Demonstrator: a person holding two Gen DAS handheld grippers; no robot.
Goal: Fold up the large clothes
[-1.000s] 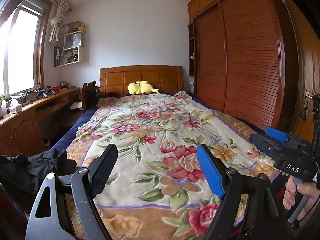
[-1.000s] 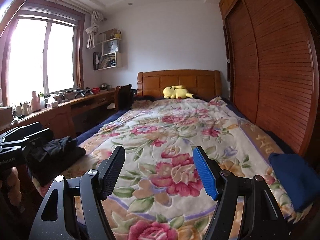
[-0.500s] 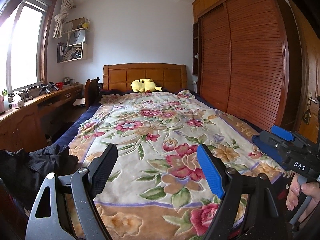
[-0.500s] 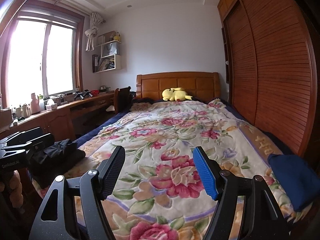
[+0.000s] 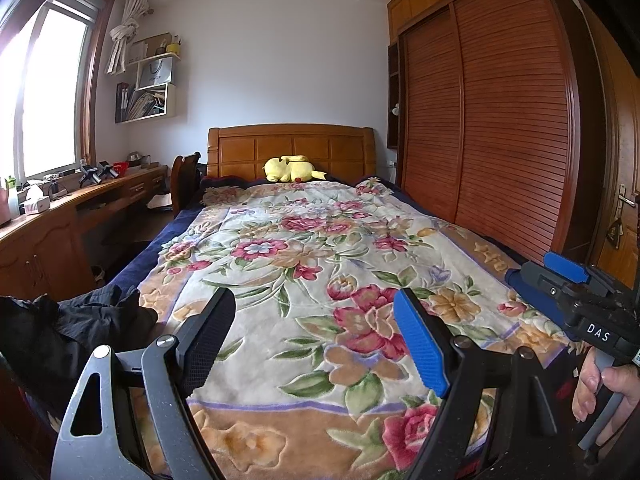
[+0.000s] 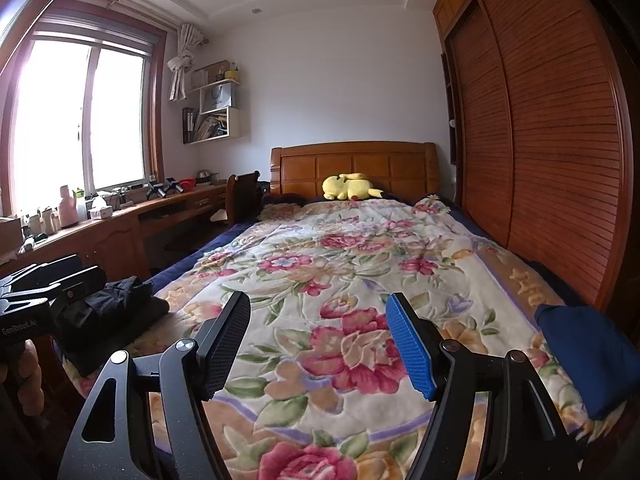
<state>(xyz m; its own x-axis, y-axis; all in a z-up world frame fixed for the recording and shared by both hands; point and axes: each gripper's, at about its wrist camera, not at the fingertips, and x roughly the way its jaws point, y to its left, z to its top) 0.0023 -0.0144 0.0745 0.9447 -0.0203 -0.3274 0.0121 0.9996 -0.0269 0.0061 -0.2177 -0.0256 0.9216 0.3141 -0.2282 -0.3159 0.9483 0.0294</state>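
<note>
L view tilted up slightly; dark clothes (image 5: pixel 60 328) cut off; blue garment (image 6: pixel 588 360) partly hidden.

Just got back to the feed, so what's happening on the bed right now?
A person holds both grippers above the foot of the bed, over the floral blanket. The left gripper and right gripper are open and empty. A crumpled dark garment lies at the blanket's left corner, a folded blue one at its right. Neither is being touched; folding hasn't started.

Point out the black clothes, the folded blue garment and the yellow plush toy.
black clothes (image 5: pixel 80 320), left wrist view, crumpled middle.
folded blue garment (image 6: pixel 588 356), right wrist view, top face.
yellow plush toy (image 6: pixel 348 188), right wrist view, body.
</note>
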